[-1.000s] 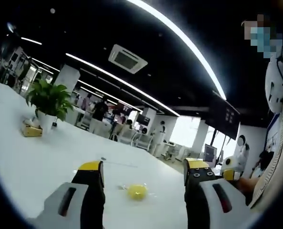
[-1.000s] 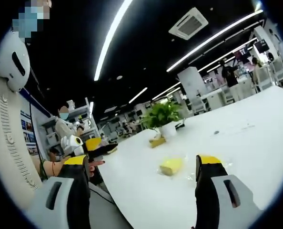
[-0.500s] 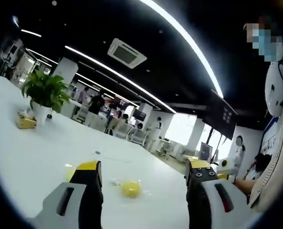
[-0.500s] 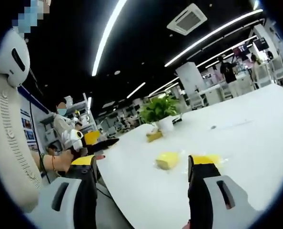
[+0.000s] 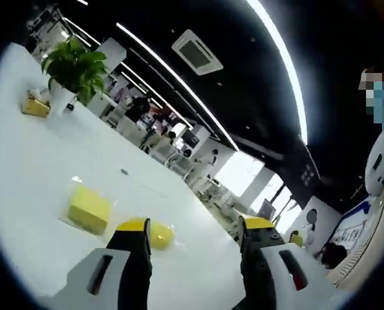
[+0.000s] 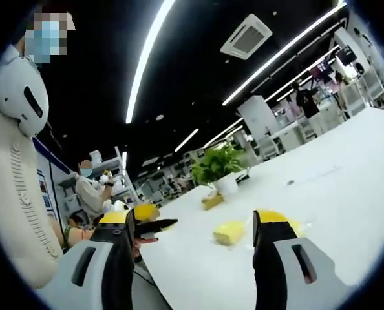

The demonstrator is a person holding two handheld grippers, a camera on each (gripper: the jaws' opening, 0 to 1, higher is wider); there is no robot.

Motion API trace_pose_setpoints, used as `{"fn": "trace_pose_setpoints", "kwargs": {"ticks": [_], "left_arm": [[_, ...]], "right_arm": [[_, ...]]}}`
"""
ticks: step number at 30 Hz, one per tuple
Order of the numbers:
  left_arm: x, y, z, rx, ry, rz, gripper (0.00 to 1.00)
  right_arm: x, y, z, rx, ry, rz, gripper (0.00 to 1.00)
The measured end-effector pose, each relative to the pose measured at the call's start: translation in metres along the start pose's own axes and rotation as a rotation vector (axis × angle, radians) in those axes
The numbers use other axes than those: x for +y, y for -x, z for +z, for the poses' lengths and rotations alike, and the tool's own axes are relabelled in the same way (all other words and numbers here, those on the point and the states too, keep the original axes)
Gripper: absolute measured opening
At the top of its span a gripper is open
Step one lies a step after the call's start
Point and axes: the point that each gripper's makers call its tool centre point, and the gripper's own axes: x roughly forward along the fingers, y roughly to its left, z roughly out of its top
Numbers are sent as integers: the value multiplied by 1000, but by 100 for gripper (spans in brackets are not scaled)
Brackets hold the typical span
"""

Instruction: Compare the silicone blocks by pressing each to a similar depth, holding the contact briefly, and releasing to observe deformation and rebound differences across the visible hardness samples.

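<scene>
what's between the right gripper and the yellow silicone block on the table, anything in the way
Nothing visible. In the right gripper view the open right gripper looks straight at the yellow silicone block on the bare white table. The potted plant stands farther back, beyond the block.

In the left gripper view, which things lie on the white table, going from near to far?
Rounded yellow block → square yellow block → small dark spot → potted plant with a yellow box beside it.

Open-plan office: long white table point(image 5: 24, 168), potted plant point(image 6: 219, 166), ceiling light strips point(image 5: 279, 64), distant desks.
</scene>
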Motion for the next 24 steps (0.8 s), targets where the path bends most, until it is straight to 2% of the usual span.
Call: {"fn": "trace_pose_setpoints", "kwargs": {"ticks": [3, 4, 10, 14, 18, 19, 21, 24], "left_arm": [[4, -12, -4, 10, 19, 16, 67], [6, -18, -7, 16, 52, 18, 68], [11, -46, -17, 32, 120, 15, 69], [18, -66, -21, 38, 162, 26, 71], [28, -84, -27, 62, 170, 51, 67], [34, -91, -31, 81, 176, 72, 67], [38, -98, -33, 80, 176, 81, 68], [50, -107, -39, 96, 168, 123, 70]], "right_arm": [[-7, 1, 1, 13, -34, -15, 76], [-13, 4, 3, 11, -40, -22, 78], [-28, 6, 3, 31, -81, -57, 81], [-30, 4, 4, 30, -80, -58, 79], [-31, 3, 5, 27, -75, -54, 74], [-31, 2, 6, 21, -68, -51, 71], [-32, 2, 6, 15, -67, -48, 68], [-36, 2, 6, 17, -69, -58, 68]]}}
